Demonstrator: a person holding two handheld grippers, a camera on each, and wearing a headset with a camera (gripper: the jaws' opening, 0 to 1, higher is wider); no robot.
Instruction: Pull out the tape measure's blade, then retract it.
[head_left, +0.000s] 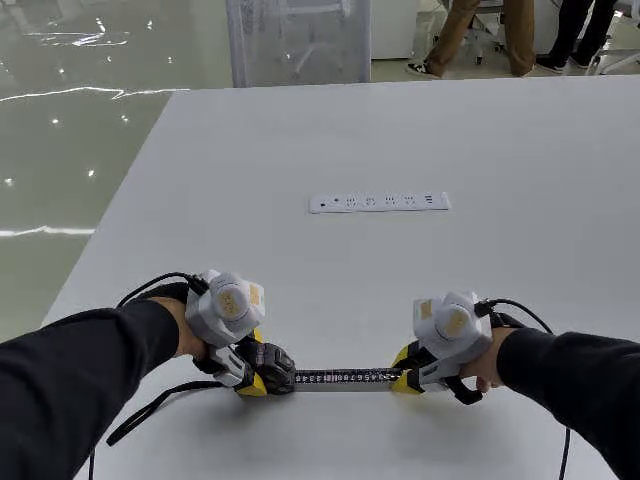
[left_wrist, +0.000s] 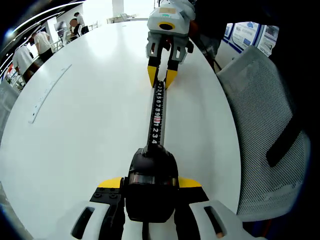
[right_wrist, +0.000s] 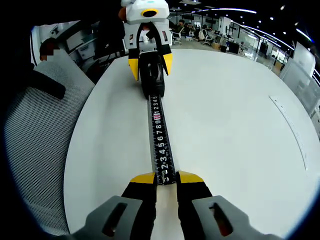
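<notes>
1. Head view: the tape measure lies low in the frame on the white table (head_left: 400, 140). Your left gripper (head_left: 258, 362), at lower left, is clamped on the black case (head_left: 272, 367). Your right gripper (head_left: 405, 372), at lower right, pinches the free end of the blade (head_left: 345, 377), which runs level between the two. Whether the blade rests on the tabletop or hangs just above it, I cannot tell. A power strip (head_left: 380, 202) lies well apart, near the centre of the frame.

2. Left gripper view: your yellow-tipped jaws at the bottom squeeze the case from both sides. The blade runs straight up the frame to the other gripper near the top, numbers facing up. A mesh chair (left_wrist: 265, 150) stands at the right. The case looks compact and rubber-skinned, and is probably the heavy part. Holding it by its flat sides should resist the spring's pull.

3. Right gripper view: your jaws at bottom centre are drawn almost together, with only the blade's tip between them. The blade runs up to the case at the top of the frame.
   - The blade is likely thin painted steel: slick, stiff along its length, and quick to buckle if twisted.
   - Hold it at the very end and keep it in line with the case.
   - The pull-out looks largely done.
   - To retract, walk the tip back rather than letting it whip.
</notes>
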